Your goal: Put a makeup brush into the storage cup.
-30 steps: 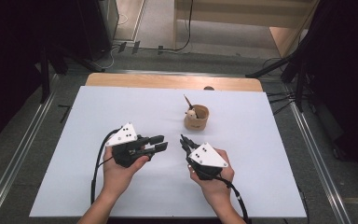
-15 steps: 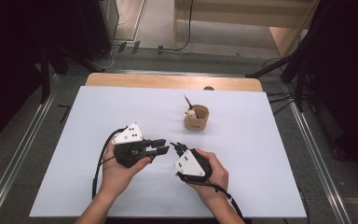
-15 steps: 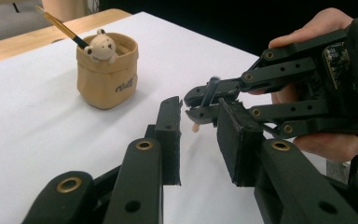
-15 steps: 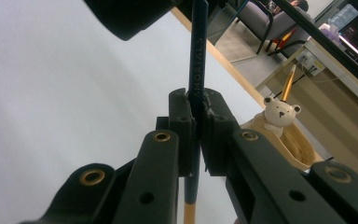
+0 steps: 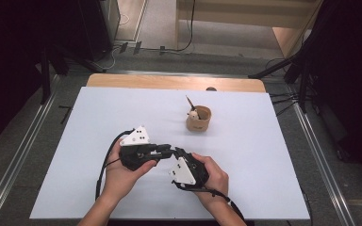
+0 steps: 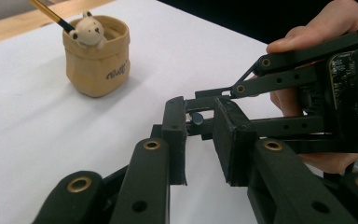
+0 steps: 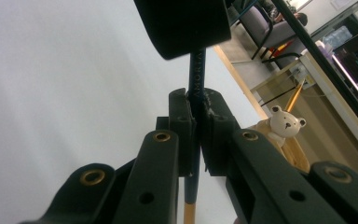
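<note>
My right gripper [image 7: 196,112] is shut on a dark blue pencil [image 7: 197,74] that sticks out past its jaws. In the high view it [image 5: 180,154] sits near the table's front, tip to tip with my left gripper [image 5: 168,151]. The left gripper [image 6: 200,140] has just been closing its jaws. A gap still shows between the pads, and the pencil's grey end [image 6: 198,118] sits in line with that gap, touching neither pad. A tan cup [image 5: 198,120] stands farther back, apart from both grippers.
The cup [image 6: 95,65] holds a bear-topped pencil [image 6: 87,31]. The white table top [image 5: 273,155] spreads wide on all sides, with a wooden strip along its far edge [image 5: 174,82]. Cables trail from both grippers toward the front edge.
The right gripper has moved left with the pencil until its tips meet the left gripper's. The left hand has stayed in place.
</note>
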### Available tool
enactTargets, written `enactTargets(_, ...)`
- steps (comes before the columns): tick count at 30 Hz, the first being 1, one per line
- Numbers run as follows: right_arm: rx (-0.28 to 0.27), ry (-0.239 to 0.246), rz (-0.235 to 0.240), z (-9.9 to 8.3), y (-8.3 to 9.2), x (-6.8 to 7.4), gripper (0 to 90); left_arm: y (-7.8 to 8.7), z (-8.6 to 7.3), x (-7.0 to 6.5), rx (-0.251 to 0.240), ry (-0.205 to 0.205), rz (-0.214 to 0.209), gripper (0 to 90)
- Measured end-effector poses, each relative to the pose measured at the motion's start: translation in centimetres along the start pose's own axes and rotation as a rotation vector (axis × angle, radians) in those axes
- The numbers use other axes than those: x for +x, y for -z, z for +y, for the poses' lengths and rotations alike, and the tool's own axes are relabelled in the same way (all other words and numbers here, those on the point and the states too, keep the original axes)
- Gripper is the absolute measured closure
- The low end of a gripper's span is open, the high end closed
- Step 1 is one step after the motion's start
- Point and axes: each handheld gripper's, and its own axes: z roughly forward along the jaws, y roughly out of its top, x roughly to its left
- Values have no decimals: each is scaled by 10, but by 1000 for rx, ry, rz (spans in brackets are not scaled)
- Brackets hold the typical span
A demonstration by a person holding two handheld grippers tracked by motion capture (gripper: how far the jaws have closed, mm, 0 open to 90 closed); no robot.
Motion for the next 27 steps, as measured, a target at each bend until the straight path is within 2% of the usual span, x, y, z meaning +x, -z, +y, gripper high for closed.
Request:
enactTargets(3, -1, 20, -9, 1, 0, 2, 857, -3, 0, 0, 25, 7, -13, 768)
enactTargets(5, 1, 58, -20, 1, 0, 2, 857, -4, 0, 0, 42, 7, -8, 774)
enactTargets(9, -2, 81, -26, 1, 0, 4, 857, -5, -1, 1, 55, 20, -8, 808)
enactTargets(11, -8, 79, -26, 1, 0, 5, 857, -5, -1, 1, 58, 21, -2, 842)
enactTargets(17, -9, 84, -25, 1, -1, 4, 856, -6, -2, 2, 61, 21, 3, 862)
enactTargets(21, -18, 72, -22, 0, -1, 3, 848, -5, -2, 3, 43, 25, -3, 864)
enactTargets(22, -11, 43, -11, -1, -1, 3, 828, -5, -3, 3, 41, 26, -3, 864)
enactTargets(23, -20, 33, -7, -1, -1, 2, 803, -4, -3, 4, 34, 26, -5, 864)
enactTargets(25, -39, -23, 29, -2, -1, 0, 718, -3, -4, 6, 19, 34, -9, 864)
enactTargets(27, -47, -53, 44, -3, -1, -1, 655, -1, -5, 7, -2, 44, -12, 864)
